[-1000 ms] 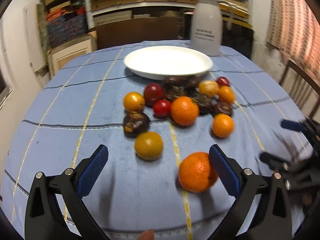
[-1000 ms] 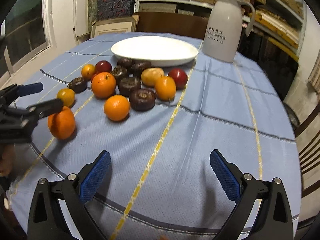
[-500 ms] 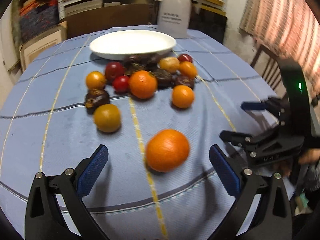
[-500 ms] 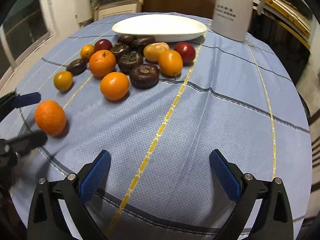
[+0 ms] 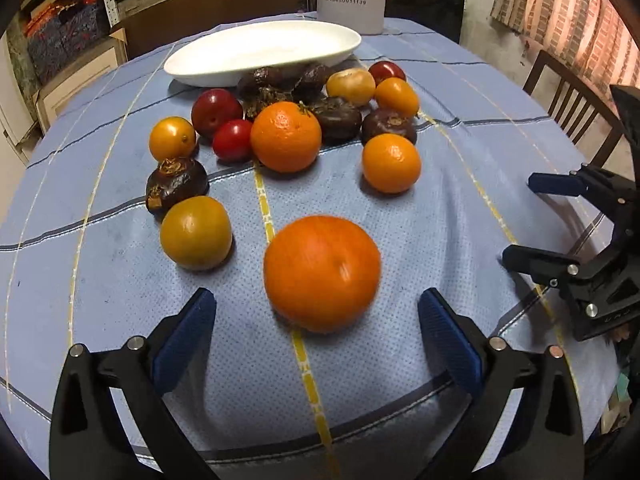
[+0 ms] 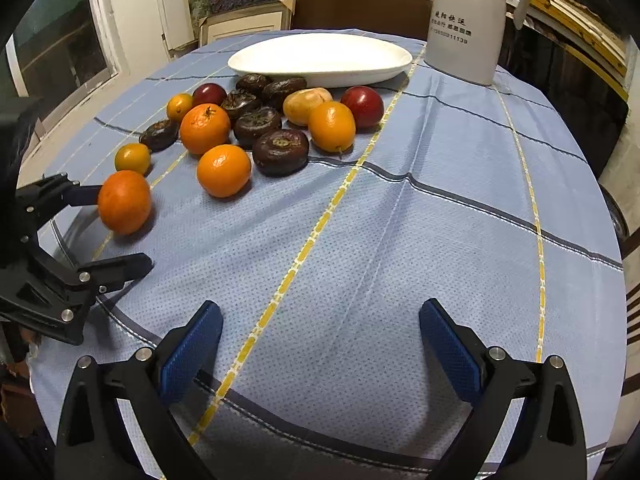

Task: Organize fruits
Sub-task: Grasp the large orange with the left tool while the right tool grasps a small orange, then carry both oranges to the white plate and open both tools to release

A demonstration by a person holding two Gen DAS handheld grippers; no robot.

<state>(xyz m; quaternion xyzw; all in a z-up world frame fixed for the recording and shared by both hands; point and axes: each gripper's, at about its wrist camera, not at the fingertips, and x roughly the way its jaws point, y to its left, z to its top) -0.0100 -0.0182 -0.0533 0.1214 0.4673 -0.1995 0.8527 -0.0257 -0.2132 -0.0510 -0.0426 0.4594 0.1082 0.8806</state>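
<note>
The left gripper, jaws spread, frames the nearest orange; centre it before squeezing gently. The right gripper hangs spread, empty, nearby.

near orange: the largest orange, round, slightly blurred, lying alone on the blue cloth, apart from the heap.
yellow-green fruit: a dull yellow round fruit to its left, touching a dark brown fruit behind it.
small oranges: 1 lies apart at the right; another, with a green stem scrap, sits mid-heap.
red fruits: a dark red plum, a small red one beside it, and another red one at the far right.
dark fruits: several wrinkled brown ones clustered just before the plate.
plate: white oval dish, holding no fruit.
</note>
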